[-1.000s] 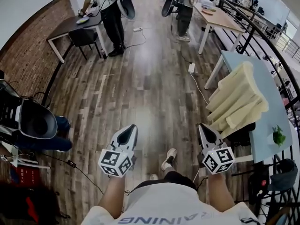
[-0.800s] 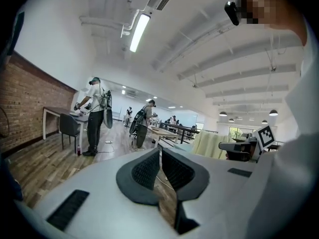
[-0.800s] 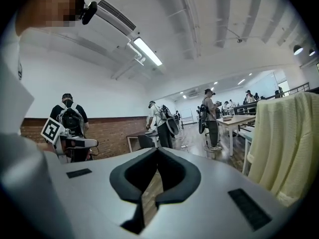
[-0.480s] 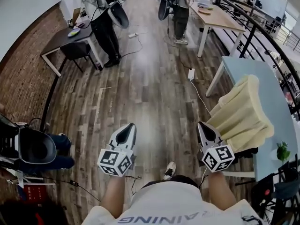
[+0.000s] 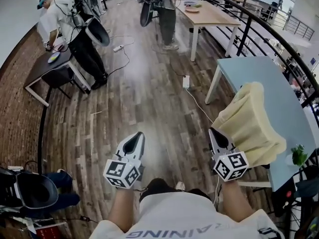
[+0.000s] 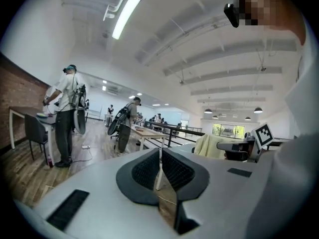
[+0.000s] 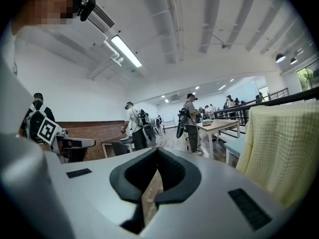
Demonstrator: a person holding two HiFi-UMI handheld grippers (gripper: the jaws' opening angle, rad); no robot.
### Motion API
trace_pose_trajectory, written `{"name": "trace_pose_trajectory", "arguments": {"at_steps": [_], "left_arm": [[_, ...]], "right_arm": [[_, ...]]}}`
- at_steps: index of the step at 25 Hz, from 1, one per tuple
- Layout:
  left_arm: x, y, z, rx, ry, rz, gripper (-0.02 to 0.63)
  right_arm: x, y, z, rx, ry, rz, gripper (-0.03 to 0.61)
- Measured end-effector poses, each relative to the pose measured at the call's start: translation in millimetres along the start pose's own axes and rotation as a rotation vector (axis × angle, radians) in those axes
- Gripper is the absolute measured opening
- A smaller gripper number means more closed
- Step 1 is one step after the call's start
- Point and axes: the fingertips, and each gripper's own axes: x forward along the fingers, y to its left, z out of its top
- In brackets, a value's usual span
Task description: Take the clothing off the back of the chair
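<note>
A pale yellow knitted garment (image 5: pixel 249 123) hangs over the back of a chair beside a light blue table (image 5: pixel 259 78); the chair itself is almost fully covered. In the right gripper view the garment (image 7: pixel 286 148) fills the right side. My right gripper (image 5: pixel 215 132) is held just left of the garment, jaws shut with nothing between them (image 7: pixel 157 151). My left gripper (image 5: pixel 135 136) is held over the wooden floor, well left of the chair, jaws shut and empty (image 6: pixel 160 151). Both point forward, about level.
Wooden floor (image 5: pixel 149 98) lies ahead. A cable and power strip (image 5: pixel 186 81) lie near the blue table's leg. People stand at a dark desk (image 5: pixel 42 68) far left and by a wooden table (image 5: pixel 209 14) at the back. A black railing (image 5: pixel 259 29) runs along the right.
The view has swung left to right across the room; the garment-draped chair has come closer to my right gripper. Both grippers stay shut and keep their spacing.
</note>
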Motion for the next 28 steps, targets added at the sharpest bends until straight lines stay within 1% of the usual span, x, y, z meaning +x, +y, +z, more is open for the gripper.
{"name": "trace_pose_trajectory", "arguments": {"at_steps": [6, 9, 11, 14, 16, 20, 24, 28], "left_arm": [[110.5, 1.0, -4.2, 0.01, 0.039, -0.199, 0.044], [170.5, 1.3, 3.0, 0.02, 0.067, -0.341, 0.043], [204.5, 1.8, 13.0, 0.03, 0.078, -0.444, 0.043], [243.5, 6.4, 25.4, 0.041, 0.091, -0.562, 0.044], [264.3, 2.9, 26.4, 0.041, 0.112, -0.636, 0.044], [293.8, -27.0, 18.8, 0.048, 0.158, -0.796, 0.044], [308.2, -64.3, 11.4, 0.063, 0.192, -0.944, 0.044], [314.7, -105.8, 8.4, 0.081, 0.21, -1.058, 0.044]], "right_arm": [[16.6, -62.3, -0.3, 0.009, -0.035, -0.193, 0.023], [26.6, -88.6, 3.1, 0.04, -0.041, -0.34, 0.023], [32.3, -94.8, 10.8, 0.047, -0.055, -0.434, 0.023], [43.4, -94.6, 22.8, 0.016, -0.074, -0.528, 0.023], [39.9, -97.0, 26.1, 0.009, -0.087, -0.605, 0.022], [9.6, -112.5, 26.0, 0.031, -0.113, -0.807, 0.023], [-34.3, -112.1, 25.9, 0.045, -0.138, -0.981, 0.023], [-87.0, -108.9, 24.8, 0.062, -0.163, -1.129, 0.023]]}}
